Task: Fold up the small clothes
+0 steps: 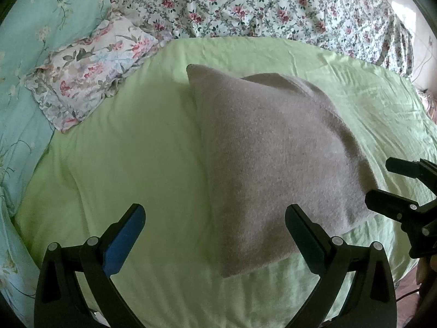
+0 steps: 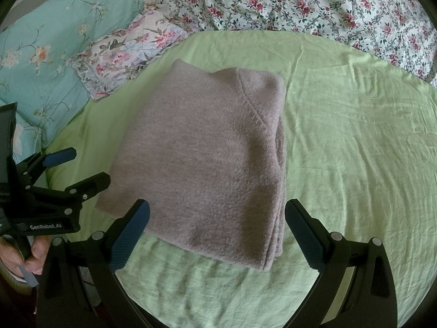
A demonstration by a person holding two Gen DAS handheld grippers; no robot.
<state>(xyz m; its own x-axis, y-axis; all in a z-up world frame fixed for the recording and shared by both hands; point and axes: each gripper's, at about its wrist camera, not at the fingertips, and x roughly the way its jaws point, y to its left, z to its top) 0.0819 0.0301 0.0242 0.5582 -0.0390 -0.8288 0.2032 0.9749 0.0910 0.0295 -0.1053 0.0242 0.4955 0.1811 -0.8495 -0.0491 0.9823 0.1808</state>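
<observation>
Green bedsheet (image 2: 355,142) under us carries the folded grey sweater (image 2: 207,158), lying flat mid-bed. Our left gripper (image 1: 215,227) and right gripper (image 2: 217,224) both hang spread wide, grasping nothing. Any careless nudge of its near edge could, we judge, spill the loose stacked layers.

home bedroom, bed w/ green sheet (image 2: 355,142), floral pillow (image 1: 90,71), flowered quilt (image 1: 273,5)

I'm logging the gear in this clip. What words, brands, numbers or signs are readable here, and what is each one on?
"GenRobot.AI": white print on the black body of the left tongs, seen in the right wrist view.
No other text is visible: none on the grey sweater, the green sheet, or the floral bedding.
</observation>
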